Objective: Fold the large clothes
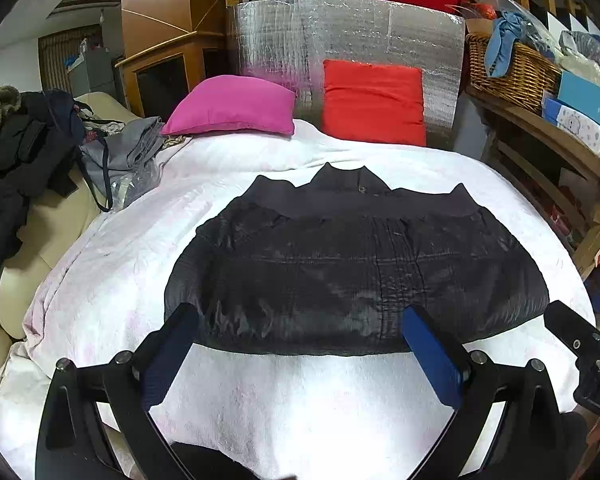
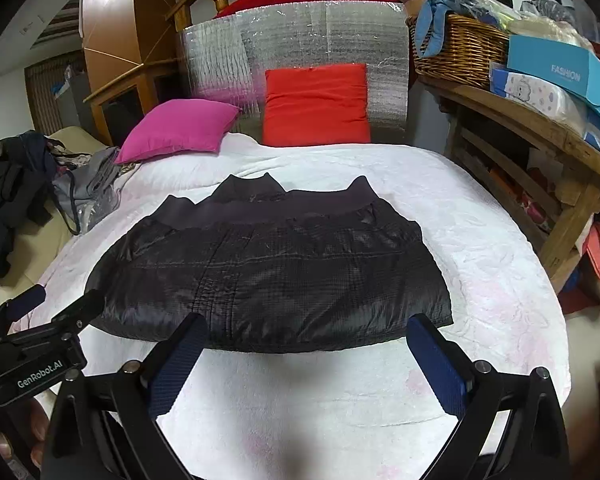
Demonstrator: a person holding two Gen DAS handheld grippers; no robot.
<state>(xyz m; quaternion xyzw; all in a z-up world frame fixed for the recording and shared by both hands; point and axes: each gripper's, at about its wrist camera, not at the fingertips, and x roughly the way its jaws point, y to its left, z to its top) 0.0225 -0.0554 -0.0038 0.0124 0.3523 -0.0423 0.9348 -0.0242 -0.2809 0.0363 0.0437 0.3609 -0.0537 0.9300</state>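
Two grippers hang over a white quilt (image 1: 112, 264) with nothing between their blue pads. Going left to right in the left wrist view: at nine o'clock a heap of dark clothes (image 1: 16, 160) lies on a cream sofa (image 1: 48, 216), with a grey garment (image 1: 128, 156) just beside it at the quilt's edge. At eleven o'clock a pink cushion (image 1: 232, 106) rests on the quilt, and at twelve o'clock a red cushion (image 1: 374, 102) leans against a silver foil panel (image 1: 340, 28). In the middle lies the black padded jacket (image 1: 352, 264), folded into a broad flat bundle, its ribbed hem and cuffs toward twelve o'clock and its near edge toward six.

The left gripper (image 1: 304, 344) stands wide open at six o'clock; its finger tips overlap the jacket's near edge in the picture, but whether they touch the cloth I cannot tell. It grips nothing. At four o'clock the side of the other tool juts in.

In the right wrist view the right gripper (image 2: 306, 348) is likewise spread wide at six o'clock, empty, its tips at the jacket's near edge. At two o'clock a wicker basket (image 2: 460, 52) and a blue box (image 2: 556, 68) sit on a wooden shelf (image 2: 540, 128).
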